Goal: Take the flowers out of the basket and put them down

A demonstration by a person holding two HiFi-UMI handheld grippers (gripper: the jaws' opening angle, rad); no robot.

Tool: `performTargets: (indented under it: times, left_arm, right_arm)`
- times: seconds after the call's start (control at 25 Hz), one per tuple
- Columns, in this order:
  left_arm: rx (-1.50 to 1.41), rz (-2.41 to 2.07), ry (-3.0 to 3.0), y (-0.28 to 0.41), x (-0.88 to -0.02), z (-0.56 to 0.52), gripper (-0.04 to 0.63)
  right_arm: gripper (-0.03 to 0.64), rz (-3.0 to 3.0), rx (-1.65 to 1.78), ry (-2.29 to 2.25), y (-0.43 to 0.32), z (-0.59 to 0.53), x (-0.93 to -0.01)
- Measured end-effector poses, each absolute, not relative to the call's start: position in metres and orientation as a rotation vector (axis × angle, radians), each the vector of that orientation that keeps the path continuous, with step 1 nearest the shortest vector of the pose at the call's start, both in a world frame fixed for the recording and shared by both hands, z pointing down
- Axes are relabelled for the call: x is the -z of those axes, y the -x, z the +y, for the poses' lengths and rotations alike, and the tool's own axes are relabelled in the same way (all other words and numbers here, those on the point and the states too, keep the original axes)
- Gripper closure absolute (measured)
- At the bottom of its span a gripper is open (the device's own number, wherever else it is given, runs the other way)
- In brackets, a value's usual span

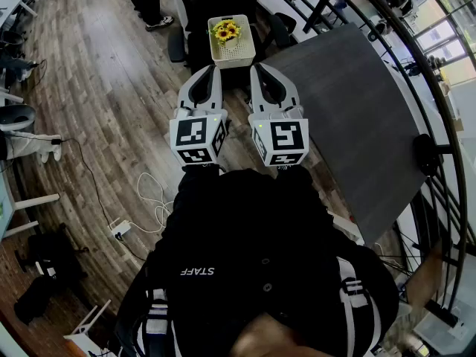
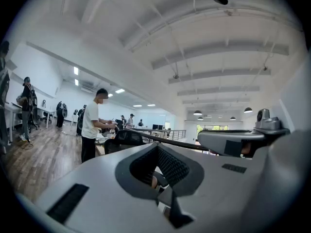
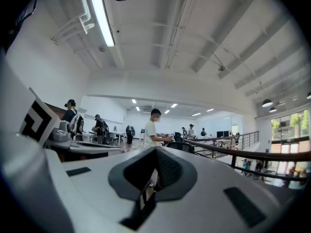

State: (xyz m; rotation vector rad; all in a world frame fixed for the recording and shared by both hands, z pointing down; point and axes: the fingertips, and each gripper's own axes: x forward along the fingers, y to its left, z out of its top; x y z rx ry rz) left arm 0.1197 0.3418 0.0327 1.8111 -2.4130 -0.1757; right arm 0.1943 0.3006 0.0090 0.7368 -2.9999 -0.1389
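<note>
A white basket (image 1: 242,53) holds a bunch of yellow sunflowers (image 1: 225,31); it rests on a black office chair straight ahead in the head view. My left gripper (image 1: 211,70) and right gripper (image 1: 256,67) are held side by side and level, their tips just short of the basket's near edge. Both have their jaws closed together with nothing between them. In the left gripper view the left gripper (image 2: 157,146) looks out over the room, and the right gripper (image 3: 156,149) does the same in its own view. The basket is out of sight in both gripper views.
A dark grey table (image 1: 357,125) stands to the right of the basket, with a curved black railing (image 1: 439,88) beyond it. White cables (image 1: 151,199) lie on the wooden floor at the left. A person in a white shirt (image 2: 90,127) stands some way ahead.
</note>
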Motion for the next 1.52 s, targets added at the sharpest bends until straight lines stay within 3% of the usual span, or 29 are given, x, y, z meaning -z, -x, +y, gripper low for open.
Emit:
performTargets:
  times: [0.76,1.2,1.52]
  left_arm:
    - [0.175,-2.355,-1.819,-0.086,-0.051,0.352,0.597]
    - [0.157,-2.308,-1.659,-0.028,-0.110,0.388,0.597]
    - [0.130,-2.268,-1.601,-0.001,-0.141,0.355,0.597]
  right_arm:
    - [0.604,-2.970,0.129,-0.827,-0.160,0.303,-0.018]
    - [0.604,-2.862,0.031,-0.836,-0.126,0.310,-0.070]
    - [0.604,-2.811,-0.020,-0.786,-0.096,0.273,-0.100]
